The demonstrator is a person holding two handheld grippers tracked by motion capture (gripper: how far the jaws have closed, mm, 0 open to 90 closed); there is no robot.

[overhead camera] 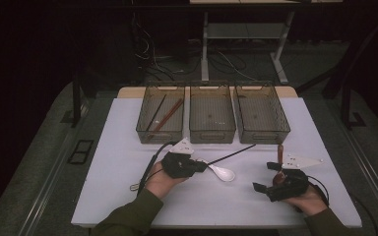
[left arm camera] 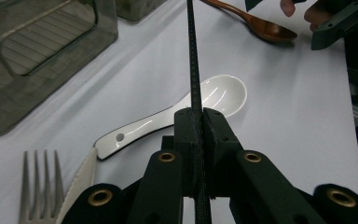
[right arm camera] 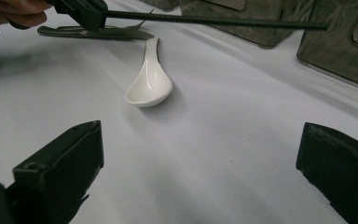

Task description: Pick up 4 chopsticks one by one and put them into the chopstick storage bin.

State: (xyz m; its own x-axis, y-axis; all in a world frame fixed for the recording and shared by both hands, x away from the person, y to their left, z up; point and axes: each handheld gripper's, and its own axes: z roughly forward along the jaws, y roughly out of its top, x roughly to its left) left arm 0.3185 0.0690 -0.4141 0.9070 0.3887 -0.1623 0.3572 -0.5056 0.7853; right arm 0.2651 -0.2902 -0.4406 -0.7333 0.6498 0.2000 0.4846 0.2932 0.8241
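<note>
Clamped near one end in the left gripper (left arm camera: 196,114), a thin black chopstick (left arm camera: 193,56) looked light, stiff, liable to pivot; the right gripper (right arm camera: 200,158) gaped empty.

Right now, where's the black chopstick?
The black chopstick is clamped in the left tool, angling up over the white spoon toward the middle bin in the high view.

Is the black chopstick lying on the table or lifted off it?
Lifted: the left gripper clamps the black chopstick, which hangs above the table.
</note>
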